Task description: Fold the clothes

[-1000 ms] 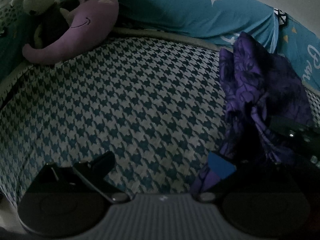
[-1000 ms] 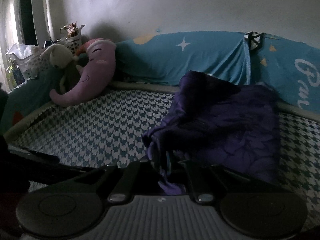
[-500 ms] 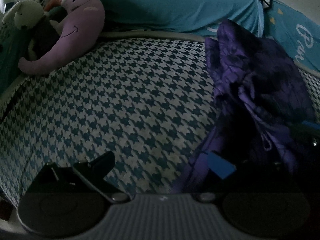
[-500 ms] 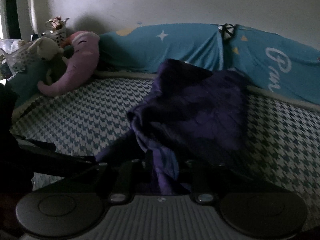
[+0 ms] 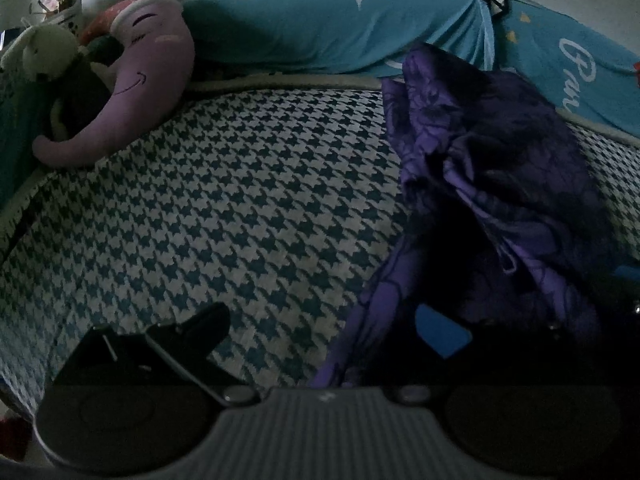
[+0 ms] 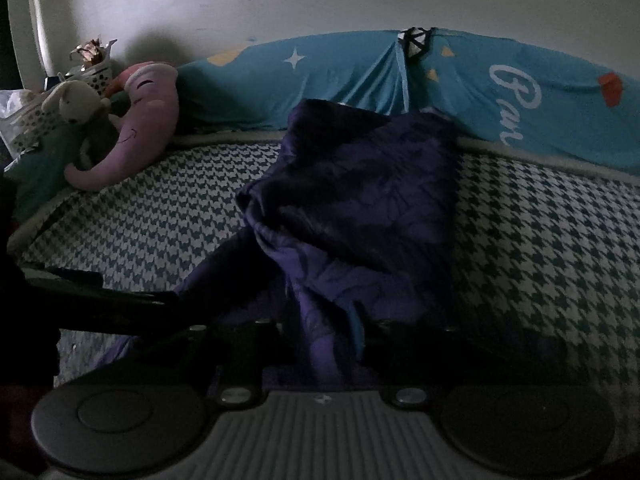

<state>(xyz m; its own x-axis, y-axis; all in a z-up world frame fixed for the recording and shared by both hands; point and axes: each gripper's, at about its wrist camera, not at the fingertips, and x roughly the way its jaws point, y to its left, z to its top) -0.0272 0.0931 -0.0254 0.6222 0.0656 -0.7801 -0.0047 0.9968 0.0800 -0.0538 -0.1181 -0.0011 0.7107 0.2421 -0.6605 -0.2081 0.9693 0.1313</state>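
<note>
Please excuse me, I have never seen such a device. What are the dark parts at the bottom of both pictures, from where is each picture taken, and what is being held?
No robot here: a person holds one hand-held gripper in each hand, each with a camera looking along its fingers. The dark parts below are the grippers themselves. In the right wrist view, the right gripper is shut on the purple garment. In the left wrist view, the left gripper stands open beside the garment's edge. Everything lies on a houndstooth bed cover, with a purple plush toy at the back.
</note>
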